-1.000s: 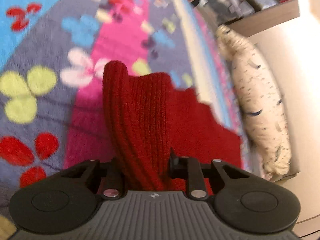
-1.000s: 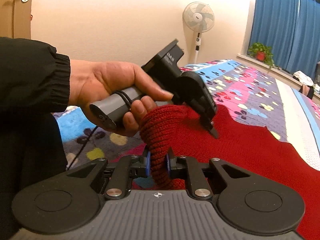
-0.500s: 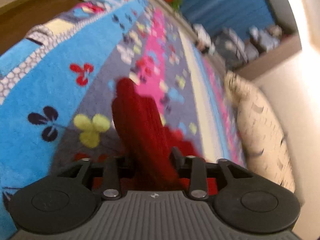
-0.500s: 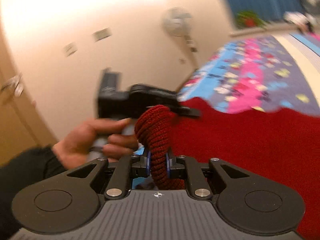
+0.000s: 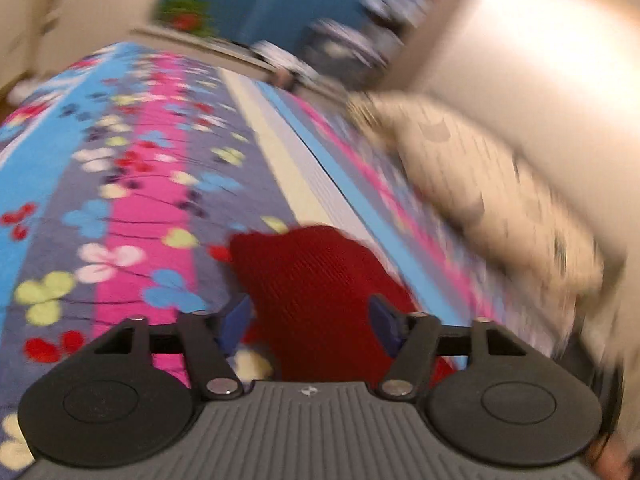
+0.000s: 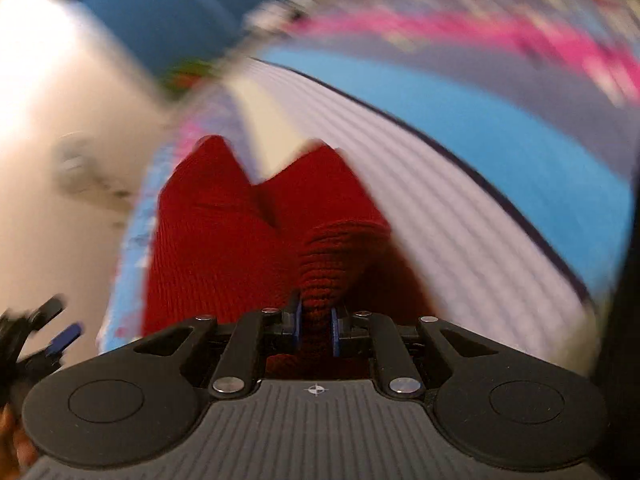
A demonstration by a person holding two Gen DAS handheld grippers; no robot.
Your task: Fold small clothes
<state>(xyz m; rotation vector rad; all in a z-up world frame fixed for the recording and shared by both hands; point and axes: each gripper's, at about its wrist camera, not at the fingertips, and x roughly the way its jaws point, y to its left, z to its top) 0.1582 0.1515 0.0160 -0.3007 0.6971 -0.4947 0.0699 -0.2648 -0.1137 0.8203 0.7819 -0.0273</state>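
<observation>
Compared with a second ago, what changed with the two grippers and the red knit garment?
The left gripper has let go: its jaws, then pinched on a fold of the red knit garment, are opening, with the fabric lying loose between them. Both views have swung sharply across the flowered bedspread. Unchanged: the right gripper stays clamped on a bunched fold of the garment.

A wide stretch of flowered bedspread point(image 5: 132, 208) lies bare ahead and to the left in the left wrist view, giving free passage. A cream patterned pillow point(image 5: 480, 184) along the wall point(image 5: 540, 60) blocks the right side. The red knit garment point(image 5: 316, 280) bunches up in the middle. Beyond the bed, a blurred cluttered shelf point(image 5: 360, 52) closes the far end.
</observation>
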